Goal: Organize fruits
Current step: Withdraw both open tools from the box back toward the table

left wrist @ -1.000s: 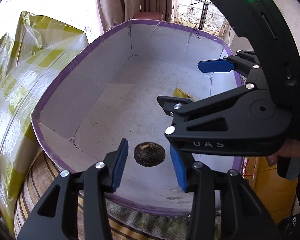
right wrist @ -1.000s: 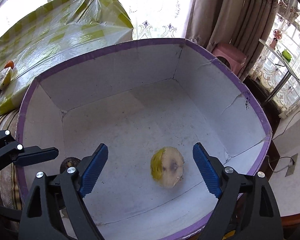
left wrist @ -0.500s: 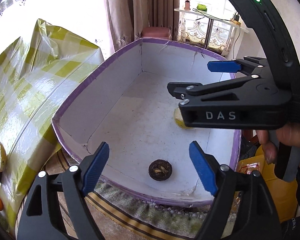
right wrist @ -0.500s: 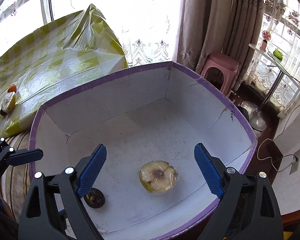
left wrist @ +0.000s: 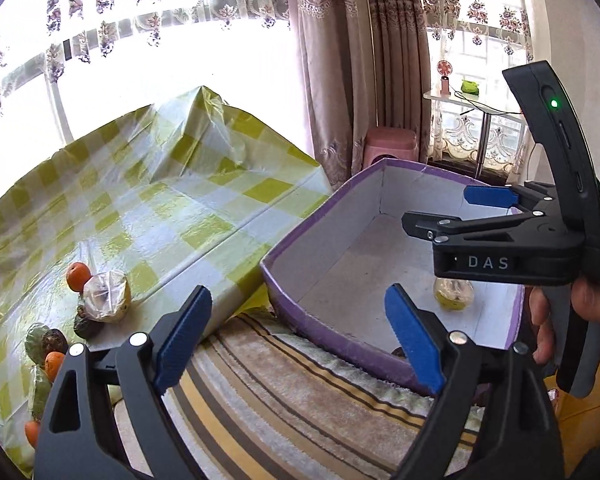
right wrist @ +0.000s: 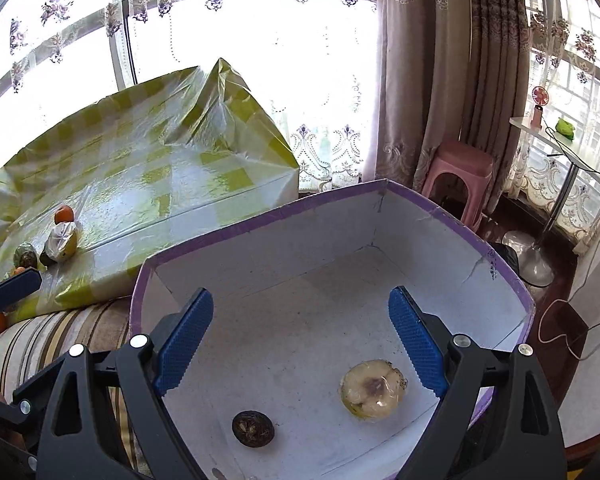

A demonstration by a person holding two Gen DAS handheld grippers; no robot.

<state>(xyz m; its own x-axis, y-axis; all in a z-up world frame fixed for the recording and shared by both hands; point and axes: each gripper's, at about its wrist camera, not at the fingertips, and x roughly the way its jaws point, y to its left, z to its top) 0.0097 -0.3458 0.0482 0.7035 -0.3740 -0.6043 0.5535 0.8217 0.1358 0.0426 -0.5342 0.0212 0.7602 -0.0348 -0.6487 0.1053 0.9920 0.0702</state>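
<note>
While left hand-held gripper (left wrist: 296, 344) opens empty, right hand-held gripper (right wrist: 300, 344) wide, empty, dark fruit (left wrist: 399, 352) half hidden

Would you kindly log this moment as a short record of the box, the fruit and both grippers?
box: purple-rimmed box, open top, white inside
in box: dark round fruit; wrapped yellow fruit
on checked tablecloth: oranges, wrapped fruit, dark fruits
left gripper: jaws opening, nothing between them
right gripper: open, empty, above the box
</note>
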